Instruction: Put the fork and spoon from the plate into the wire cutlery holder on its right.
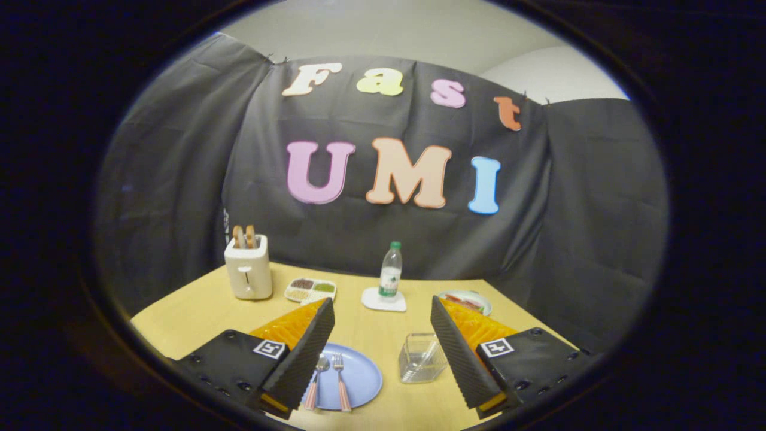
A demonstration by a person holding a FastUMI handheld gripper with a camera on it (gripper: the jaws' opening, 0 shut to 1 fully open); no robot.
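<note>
Light wood table (371, 335), set against black cloth booth walls. Directly on it, near side: blue plate (359, 377), just beside it on the right a wire cutlery holder (422, 358), upright, apart from the plate. Far side, left to right: cream toaster (248, 269) with bread slices in its slots; divided snack tray (310, 290) just right of the toaster; white coaster (383, 299) with a clear water bottle (391, 270) standing on it; small plate of food (467, 301) near the right edge. The gripper (383, 353) has its fingers spread wide above the table, holding nothing.
</note>
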